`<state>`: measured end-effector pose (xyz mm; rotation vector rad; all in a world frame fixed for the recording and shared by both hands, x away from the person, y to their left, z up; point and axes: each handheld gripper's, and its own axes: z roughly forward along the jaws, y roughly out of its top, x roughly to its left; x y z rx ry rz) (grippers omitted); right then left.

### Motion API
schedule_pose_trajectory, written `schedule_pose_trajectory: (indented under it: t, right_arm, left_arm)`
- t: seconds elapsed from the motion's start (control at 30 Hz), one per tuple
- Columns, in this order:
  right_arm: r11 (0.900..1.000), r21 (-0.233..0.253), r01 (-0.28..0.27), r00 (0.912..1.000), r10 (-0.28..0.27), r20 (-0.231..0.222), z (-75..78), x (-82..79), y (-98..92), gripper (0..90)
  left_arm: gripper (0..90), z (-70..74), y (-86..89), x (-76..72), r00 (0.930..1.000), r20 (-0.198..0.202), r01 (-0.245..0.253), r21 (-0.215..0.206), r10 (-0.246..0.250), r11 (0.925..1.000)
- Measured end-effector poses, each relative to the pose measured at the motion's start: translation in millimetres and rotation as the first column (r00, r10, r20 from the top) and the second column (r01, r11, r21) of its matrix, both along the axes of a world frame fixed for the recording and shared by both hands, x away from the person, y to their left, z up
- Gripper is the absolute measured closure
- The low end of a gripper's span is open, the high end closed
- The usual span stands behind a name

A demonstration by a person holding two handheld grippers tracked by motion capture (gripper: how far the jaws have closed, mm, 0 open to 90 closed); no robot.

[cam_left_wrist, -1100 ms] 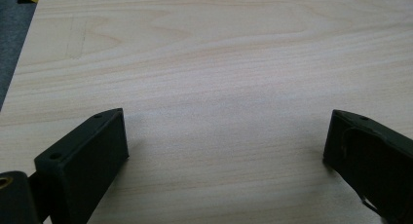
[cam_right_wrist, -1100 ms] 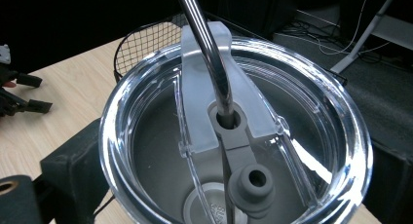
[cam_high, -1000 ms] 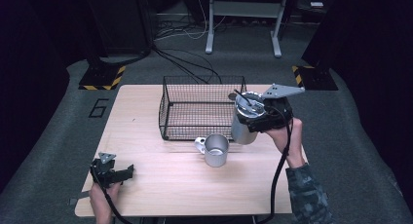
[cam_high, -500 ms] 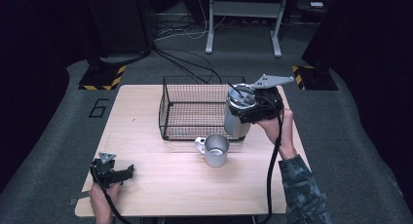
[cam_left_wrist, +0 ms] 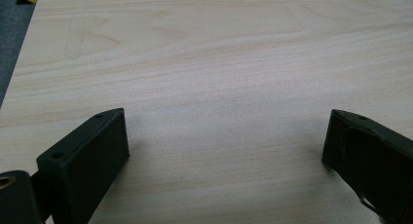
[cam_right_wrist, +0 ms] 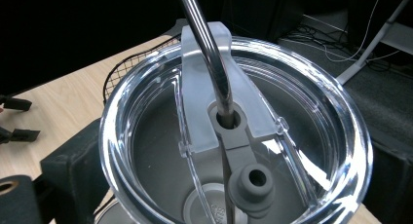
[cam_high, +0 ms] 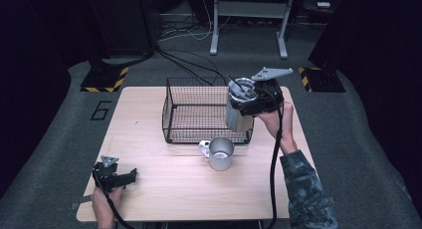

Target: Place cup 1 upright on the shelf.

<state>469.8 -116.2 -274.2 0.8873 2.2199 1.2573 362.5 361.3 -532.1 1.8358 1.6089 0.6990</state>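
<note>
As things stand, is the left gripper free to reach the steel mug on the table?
Probably yes. The left gripper rests open on the table, holding nothing, and bare wood lies between it and the mug. The right gripper holds the tumbler up by the basket, off that path.

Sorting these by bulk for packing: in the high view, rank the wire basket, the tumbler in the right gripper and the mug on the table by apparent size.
1. Wire basket, clearly largest.
2. Tumbler, though it is lifted nearer the camera.
3. Mug, smallest, not by much.
</note>
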Motion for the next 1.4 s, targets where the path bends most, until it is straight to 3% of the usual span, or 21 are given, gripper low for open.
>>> schedule_pose_trajectory:
  t: [0.53, 1.4]
  right_arm:
    - [1.000, 0.006, 0.018, 0.9998, -0.018, 0.003, 0.0, 25.1, 13.4, 3.3]
    - [0.996, -0.038, 0.076, 0.9931, -0.079, -0.087, -30.8, 76.7, 30.7, 3.2]
  left_arm:
    - [2.8, 0.0, -0.3, -0.3, 1.0000, -0.002, -0.001, -0.002, 0.001, 1.0000]
    - [3.2, 0.1, -0.6, -0.5, 1.0000, -0.001, 0.000, -0.002, 0.000, 1.0000]
